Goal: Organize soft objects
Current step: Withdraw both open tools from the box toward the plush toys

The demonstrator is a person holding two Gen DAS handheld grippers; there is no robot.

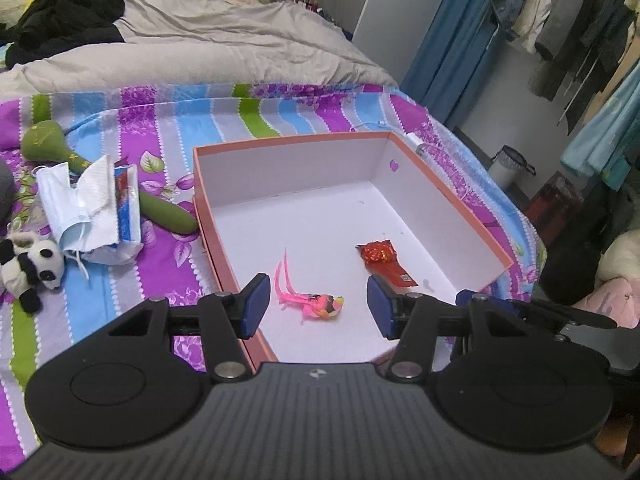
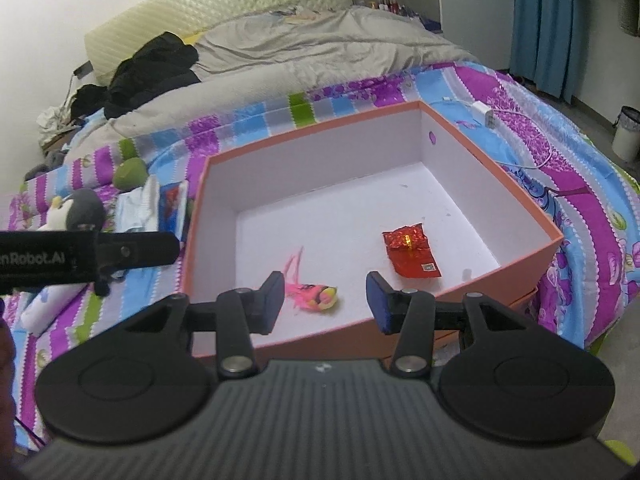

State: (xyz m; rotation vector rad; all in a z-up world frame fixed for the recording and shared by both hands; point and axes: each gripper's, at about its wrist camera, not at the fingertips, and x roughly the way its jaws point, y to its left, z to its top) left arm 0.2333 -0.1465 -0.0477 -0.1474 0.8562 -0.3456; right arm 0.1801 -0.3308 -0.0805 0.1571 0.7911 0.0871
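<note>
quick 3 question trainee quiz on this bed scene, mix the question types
1. True or false: the orange box holds only two items.
2. The panda plush lies: A) in the box B) on the striped bedspread C) on the grey duvet.
3. What lies between the left gripper pads?

Key:
1. True: pink toy and red foil packet.
2. B.
3. Nothing gripped; the pink toy lies below on the box floor.

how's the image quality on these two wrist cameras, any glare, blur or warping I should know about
Left wrist view: fisheye bends the orange box rim, corners darken, detail fairly sharp. Right wrist view: softer overall, and the red foil packet shows a bright glint; the striped bedsheet curves toward the edges.
</note>
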